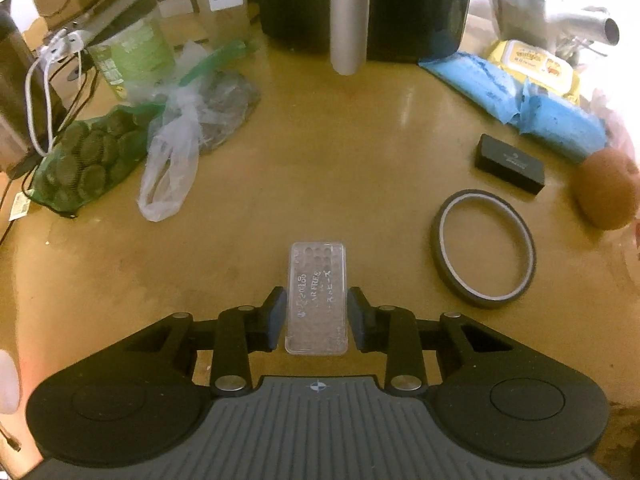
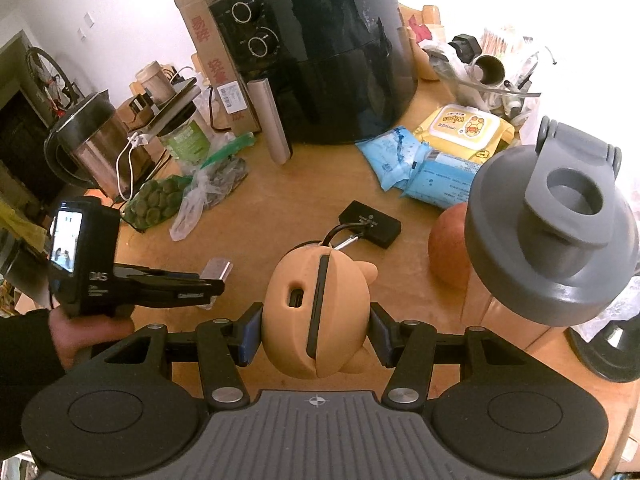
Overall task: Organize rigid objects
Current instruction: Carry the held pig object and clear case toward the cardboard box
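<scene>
A clear plastic case (image 1: 316, 300) with white lettering sits between the fingers of my left gripper (image 1: 317, 298), and both pads press on its long sides. The right wrist view shows that left gripper (image 2: 218, 280), held in a person's hand, with the clear case (image 2: 218, 269) at its tips, low over the wooden table (image 2: 280, 208). I cannot tell whether the case touches the table. My right gripper (image 2: 317, 320) is shut on an orange rubbery pouch (image 2: 316, 304) with a black slit and a metal clip, held above the table.
On the right lie a ring of dark tape (image 1: 484, 248), a small black box (image 1: 510, 164), a brown round fruit (image 1: 608, 188) and blue packs (image 1: 560, 120). A black air fryer (image 2: 320, 52) and metal tube (image 2: 270, 120) stand behind. A grey bottle lid (image 2: 552, 232) is close right; bags (image 1: 88, 160) lie left.
</scene>
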The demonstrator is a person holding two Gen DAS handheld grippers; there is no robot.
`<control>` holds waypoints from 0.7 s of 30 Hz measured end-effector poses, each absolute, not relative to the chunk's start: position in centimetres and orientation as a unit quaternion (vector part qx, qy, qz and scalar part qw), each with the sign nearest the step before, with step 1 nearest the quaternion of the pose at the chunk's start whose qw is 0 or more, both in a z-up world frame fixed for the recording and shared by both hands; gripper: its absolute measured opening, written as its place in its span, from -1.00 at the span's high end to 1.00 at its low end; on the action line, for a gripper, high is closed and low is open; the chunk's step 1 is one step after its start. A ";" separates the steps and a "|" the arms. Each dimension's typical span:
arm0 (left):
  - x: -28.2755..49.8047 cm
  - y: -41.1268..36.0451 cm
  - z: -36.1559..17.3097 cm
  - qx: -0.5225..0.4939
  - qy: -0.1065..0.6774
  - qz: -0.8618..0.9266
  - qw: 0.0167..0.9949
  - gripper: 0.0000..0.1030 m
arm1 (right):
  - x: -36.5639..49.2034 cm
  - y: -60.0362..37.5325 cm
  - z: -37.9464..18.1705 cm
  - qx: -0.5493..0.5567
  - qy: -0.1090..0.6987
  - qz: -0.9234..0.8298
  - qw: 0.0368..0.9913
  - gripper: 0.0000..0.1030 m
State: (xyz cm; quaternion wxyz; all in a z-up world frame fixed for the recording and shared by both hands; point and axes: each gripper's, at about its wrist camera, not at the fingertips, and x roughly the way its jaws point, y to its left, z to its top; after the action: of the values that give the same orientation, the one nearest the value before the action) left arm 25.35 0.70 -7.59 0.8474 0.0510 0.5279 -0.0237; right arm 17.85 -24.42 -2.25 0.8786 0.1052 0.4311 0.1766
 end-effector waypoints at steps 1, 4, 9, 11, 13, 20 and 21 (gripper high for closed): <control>25.1 0.8 -7.3 0.049 0.526 -0.023 0.849 0.36 | 17.9 -24.4 -2.3 0.103 0.431 0.177 0.879 -0.12; 24.4 1.0 -6.4 0.042 0.521 -0.019 0.852 0.36 | 17.8 -24.1 -2.3 0.096 0.431 0.179 0.879 -0.12; 23.1 1.5 -5.0 0.030 0.513 -0.015 0.858 0.36 | 17.7 -23.7 -2.2 0.080 0.431 0.180 0.881 -0.12; 22.5 1.7 -4.4 0.027 0.508 -0.013 0.861 0.36 | 17.7 -23.5 -2.2 0.074 0.430 0.181 0.881 -0.12; 22.1 1.8 -4.0 0.023 0.505 -0.012 0.863 0.36 | 17.6 -23.3 -2.1 0.069 0.430 0.184 0.881 -0.12; 20.2 2.2 -2.3 0.012 0.492 -0.009 0.870 0.36 | 17.1 -22.7 -2.0 0.044 0.428 0.189 0.883 -0.12; 19.9 2.2 -2.0 0.010 0.491 -0.009 0.871 0.36 | 17.0 -22.7 -1.9 0.041 0.428 0.189 0.883 -0.12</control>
State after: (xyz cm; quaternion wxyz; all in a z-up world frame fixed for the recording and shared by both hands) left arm 19.87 2.23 -2.04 0.8712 0.0102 0.4907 -0.0090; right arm 17.02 -22.70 -1.95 0.8828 0.0412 0.4281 0.1890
